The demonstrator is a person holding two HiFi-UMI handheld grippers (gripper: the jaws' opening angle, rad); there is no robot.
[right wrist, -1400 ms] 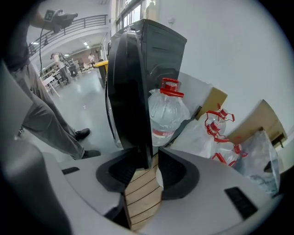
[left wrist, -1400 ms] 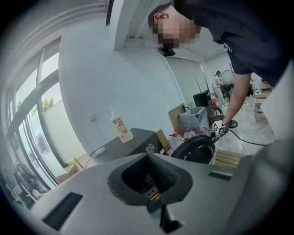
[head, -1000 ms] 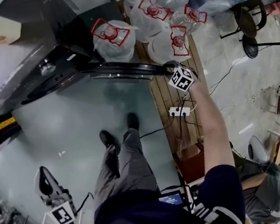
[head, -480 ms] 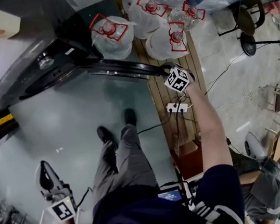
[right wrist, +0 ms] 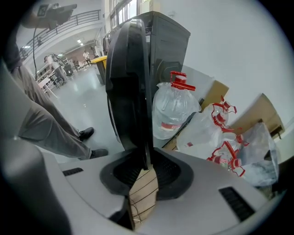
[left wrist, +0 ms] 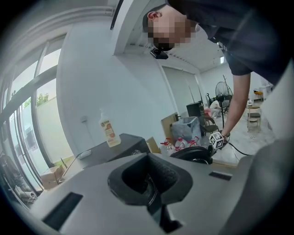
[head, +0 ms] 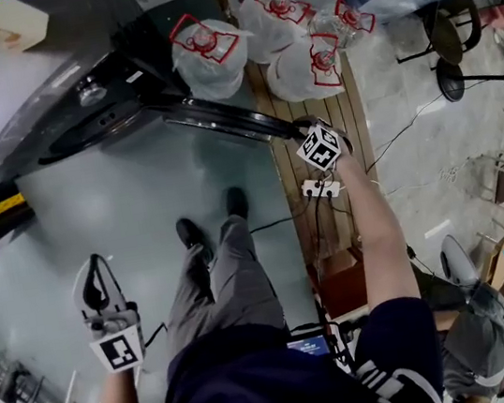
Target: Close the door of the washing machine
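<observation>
Door rim (right wrist: pixel 133 101) sits pinched in the right claw (right wrist: pixel 143 167) — swung open.

Glossy, smooth black door (head: pixel 220 117) on a dark, satin-finished washing machine (head: pixel 18 100) (metal or plastic, not discernible); smooth, faintly reflective grey floor (head: pixel 131 215); bare slatted wooden planks (head: pixel 298 179); clear plastic jugs (head: pixel 207 56) with red handles.

The washing machine (head: pixel 19 109) runs off the upper left of the head view, the inside of its drum out of sight. The right gripper's (head: pixel 303 128) jaws vanish beneath its marker cube (head: pixel 321 148) at the door's (head: pixel 220 118) rim. Water jugs (head: pixel 306 66) are cropped at the top edge. In the left gripper view, the bottle's (left wrist: pixel 109 131) label is too small to read.
</observation>
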